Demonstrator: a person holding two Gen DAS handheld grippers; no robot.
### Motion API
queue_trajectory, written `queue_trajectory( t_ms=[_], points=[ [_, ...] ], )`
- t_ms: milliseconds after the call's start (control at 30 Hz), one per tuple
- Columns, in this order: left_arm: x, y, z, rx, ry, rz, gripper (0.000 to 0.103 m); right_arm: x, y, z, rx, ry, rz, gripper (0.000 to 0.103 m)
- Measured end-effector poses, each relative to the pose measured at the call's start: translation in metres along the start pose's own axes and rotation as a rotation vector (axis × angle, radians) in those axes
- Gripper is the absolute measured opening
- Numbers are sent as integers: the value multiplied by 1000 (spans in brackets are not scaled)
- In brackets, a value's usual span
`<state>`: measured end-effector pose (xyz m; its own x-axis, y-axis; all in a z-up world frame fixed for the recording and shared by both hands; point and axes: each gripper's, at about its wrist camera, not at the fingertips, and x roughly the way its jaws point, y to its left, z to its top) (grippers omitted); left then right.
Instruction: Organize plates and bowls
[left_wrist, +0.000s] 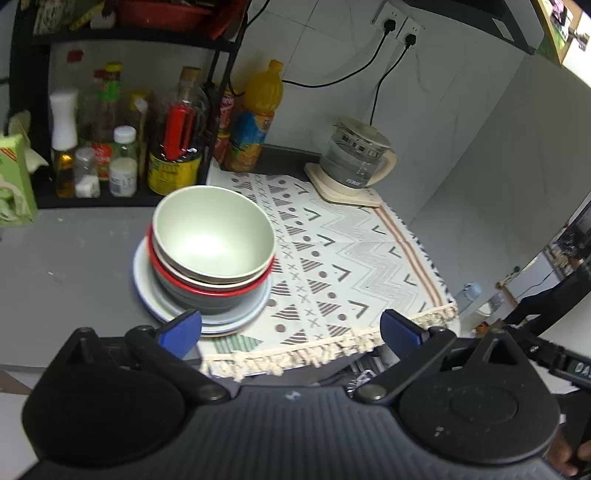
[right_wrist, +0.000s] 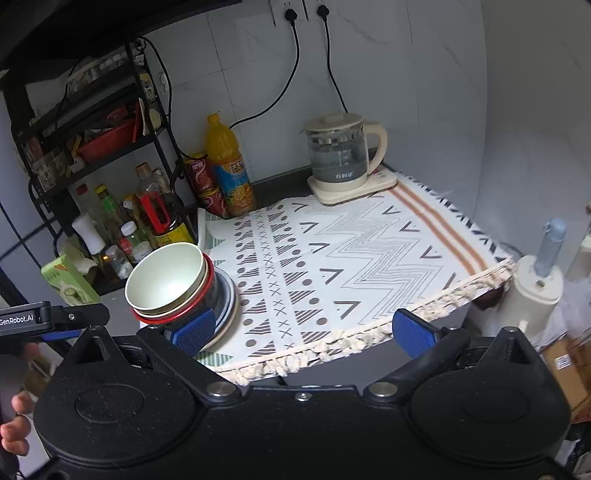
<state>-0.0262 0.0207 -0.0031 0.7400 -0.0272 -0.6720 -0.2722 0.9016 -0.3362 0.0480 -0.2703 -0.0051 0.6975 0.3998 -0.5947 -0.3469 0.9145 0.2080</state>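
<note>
Both my left gripper (left_wrist: 291, 332) and right gripper (right_wrist: 303, 332) stand wide, empty. The green bowl (left_wrist: 212, 236), ahead-left, seems smooth, breakable; I would pinch its rim.

Stack of bowls on plates, left side of the counter, half on grey top, half on patterned cloth edge. Top: pale green bowl (left_wrist: 212, 236) (right_wrist: 166, 277), upright, empty, slightly tilted. It nests in a cream bowl (left_wrist: 207, 282), then a red-rimmed bowl (left_wrist: 192, 290) (right_wrist: 201, 301) with dark outside. Under them white plate (left_wrist: 147, 291) on a blue-rimmed plate (left_wrist: 236, 319) (right_wrist: 231, 306).
</note>
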Motion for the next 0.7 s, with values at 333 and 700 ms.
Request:
queue_trajectory(
  t_ms=[333,700],
  points=[
    [-25,-1,-13,58,-32,30,102,-22,18,-4,-61,-48,-57,103],
    [-37,-8,-26,107,-46,57,102,-34,28,-21,-87,-55,-129,103]
  ],
)
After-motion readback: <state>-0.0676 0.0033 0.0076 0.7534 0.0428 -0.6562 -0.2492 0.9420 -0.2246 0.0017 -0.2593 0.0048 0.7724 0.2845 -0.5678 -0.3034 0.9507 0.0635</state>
